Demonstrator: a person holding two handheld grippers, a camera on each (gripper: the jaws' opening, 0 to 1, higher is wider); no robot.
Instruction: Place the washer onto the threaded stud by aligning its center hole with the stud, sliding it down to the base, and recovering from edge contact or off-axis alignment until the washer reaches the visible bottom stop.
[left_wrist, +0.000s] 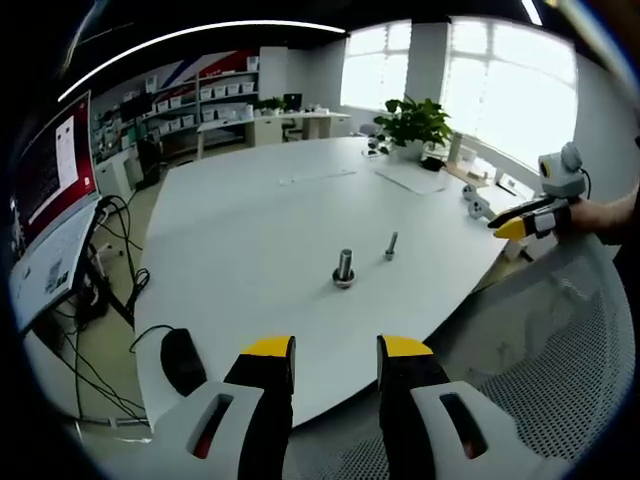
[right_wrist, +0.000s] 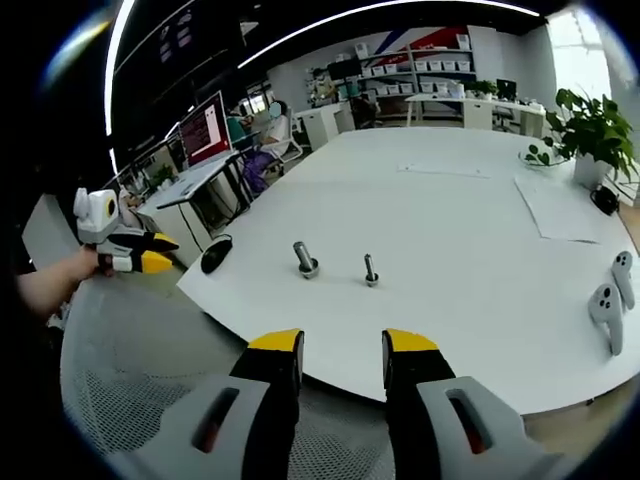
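In the left gripper view, the left gripper (left_wrist: 335, 347) sits at bottom centre with jaws parted and nothing between them. The stud (left_wrist: 344, 268) stands mid-frame on the white table (left_wrist: 250, 230), a smaller bolt (left_wrist: 390, 246) to its right. In the right gripper view, the right gripper (right_wrist: 342, 345) is likewise spread and empty at bottom centre; I cannot make out the washer.

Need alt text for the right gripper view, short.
Two small upright metal studs, a thicker one and a thinner one, stand on a large white table, beyond the open yellow-tipped right gripper. At left, a hand holds the left gripper over a mesh chair.
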